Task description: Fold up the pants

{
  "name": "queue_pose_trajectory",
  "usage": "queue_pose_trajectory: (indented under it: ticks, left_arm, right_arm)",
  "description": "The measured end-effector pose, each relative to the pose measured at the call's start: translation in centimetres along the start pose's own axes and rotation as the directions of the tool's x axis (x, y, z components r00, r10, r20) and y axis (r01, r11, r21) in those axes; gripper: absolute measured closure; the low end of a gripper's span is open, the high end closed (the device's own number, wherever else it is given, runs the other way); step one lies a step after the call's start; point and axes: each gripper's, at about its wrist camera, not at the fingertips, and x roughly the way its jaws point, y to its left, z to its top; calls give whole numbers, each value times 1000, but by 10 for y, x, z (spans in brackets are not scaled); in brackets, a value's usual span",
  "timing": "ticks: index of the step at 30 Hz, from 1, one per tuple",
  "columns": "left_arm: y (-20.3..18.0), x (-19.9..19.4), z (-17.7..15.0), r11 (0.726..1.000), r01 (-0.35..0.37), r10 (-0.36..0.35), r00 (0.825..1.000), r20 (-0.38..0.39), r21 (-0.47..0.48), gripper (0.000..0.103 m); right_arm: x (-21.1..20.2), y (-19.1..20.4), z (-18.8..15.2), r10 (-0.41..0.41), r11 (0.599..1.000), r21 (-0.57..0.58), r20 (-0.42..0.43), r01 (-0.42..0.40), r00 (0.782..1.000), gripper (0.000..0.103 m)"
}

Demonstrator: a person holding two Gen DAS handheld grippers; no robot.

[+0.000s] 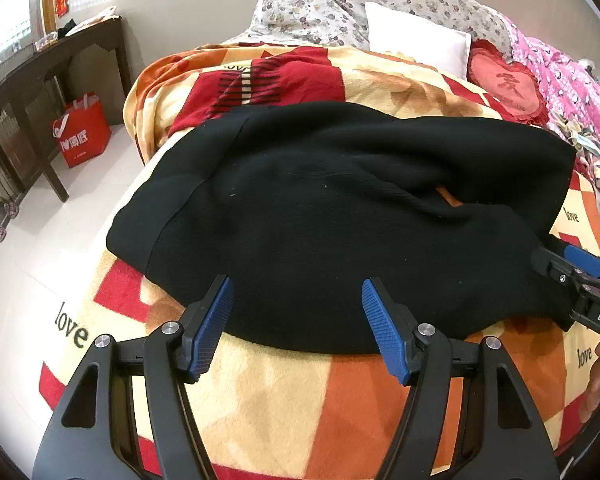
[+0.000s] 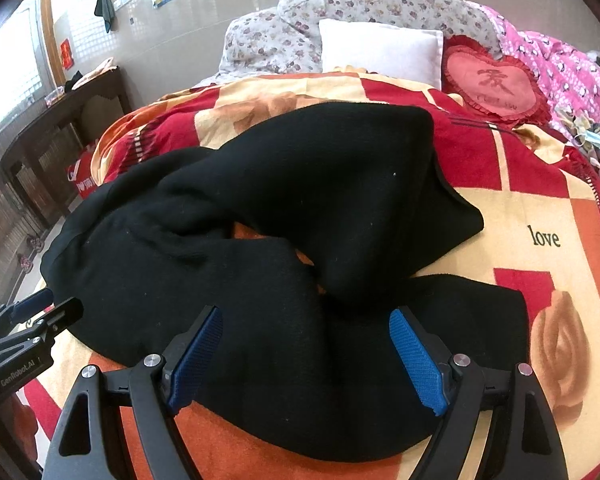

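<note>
Both the left gripper (image 1: 298, 320) and right gripper (image 2: 306, 356) stand spread, holding nothing; the black pants (image 2: 260, 220) lie twisted, so a grip may catch only one layer.

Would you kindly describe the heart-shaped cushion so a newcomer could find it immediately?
Look to the head of the bed, past the black pants. The heart-shaped cushion lies right of the white pillow; only it is red, frilled and bears a character.

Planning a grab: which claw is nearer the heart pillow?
Right, I judge. The right claw is over the pants on the heart pillow side; the left claw is farther left.
</note>
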Motion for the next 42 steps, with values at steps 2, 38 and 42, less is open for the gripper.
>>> queue_pose_trajectory:
  ticks: [2,38,42]
  left_arm:
    - [-1,0,0,1000,-2,2,1000,1,1,36]
    - [34,-4,-1,996,9,-11,1000,-22,-85,36]
    - [57,-6,-2,991,-24,21,1000,-21,-133,36]
  right_arm:
    - [-1,-1,-1,0,1000,4,2,0,1000,19]
    - [0,-10,-5,11,1000,13,-20,-10,1000,19]
    - [-2,-19,-5,4,999,35,-21,-3,1000,19]
